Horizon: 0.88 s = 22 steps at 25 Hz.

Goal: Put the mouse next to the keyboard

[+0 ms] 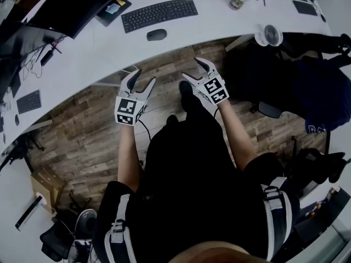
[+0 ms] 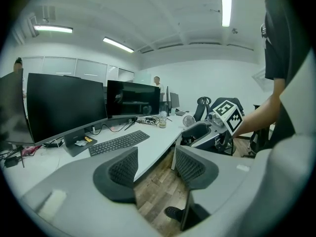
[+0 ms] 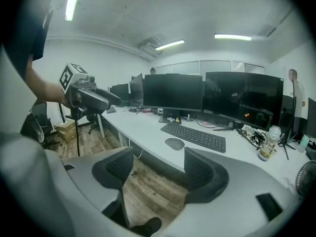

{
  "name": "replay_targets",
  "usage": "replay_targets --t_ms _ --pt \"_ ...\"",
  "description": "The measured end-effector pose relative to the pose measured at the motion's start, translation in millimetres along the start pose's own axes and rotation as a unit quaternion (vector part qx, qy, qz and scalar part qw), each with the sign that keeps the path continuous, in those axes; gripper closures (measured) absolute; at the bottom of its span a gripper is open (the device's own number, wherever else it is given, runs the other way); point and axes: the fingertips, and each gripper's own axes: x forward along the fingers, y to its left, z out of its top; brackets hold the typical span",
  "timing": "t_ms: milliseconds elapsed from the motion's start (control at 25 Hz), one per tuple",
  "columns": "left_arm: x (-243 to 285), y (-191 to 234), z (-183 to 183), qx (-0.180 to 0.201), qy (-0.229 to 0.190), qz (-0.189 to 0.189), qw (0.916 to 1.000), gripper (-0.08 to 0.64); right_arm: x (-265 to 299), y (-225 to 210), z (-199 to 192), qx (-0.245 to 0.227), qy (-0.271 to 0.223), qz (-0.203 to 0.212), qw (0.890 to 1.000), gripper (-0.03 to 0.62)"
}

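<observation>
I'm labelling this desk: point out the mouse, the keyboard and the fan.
mouse [image 1: 157, 34], head view, middle of its back.
keyboard [image 1: 159, 13], head view, centre of the keys.
fan [image 1: 269, 35], head view, centre of its grille.

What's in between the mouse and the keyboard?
Nothing. Only a bare strip of white desk separates the mouse from the keyboard. The head view shows this most clearly.

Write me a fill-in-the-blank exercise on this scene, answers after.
The mouse lies on a ____ desk.
It lies on the keyboard's side nearer the ____.
The left tongs and right tongs are open and hold ____.
Below them is a ____ floor.
Answers: white; person; nothing; wooden.
</observation>
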Motion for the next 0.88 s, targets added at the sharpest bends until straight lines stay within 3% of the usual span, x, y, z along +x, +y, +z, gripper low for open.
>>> replay_targets --t_ms 480,880 --pt "49 18 10 -0.010 0.026 0.013 0.9995 0.319 33 -49 2 -0.002 0.023 0.038 0.999 0.268" --pt "69 38 5 -0.045 0.046 0.062 0.9960 0.319 76 -69 11 -0.028 0.025 0.106 0.994 0.268"
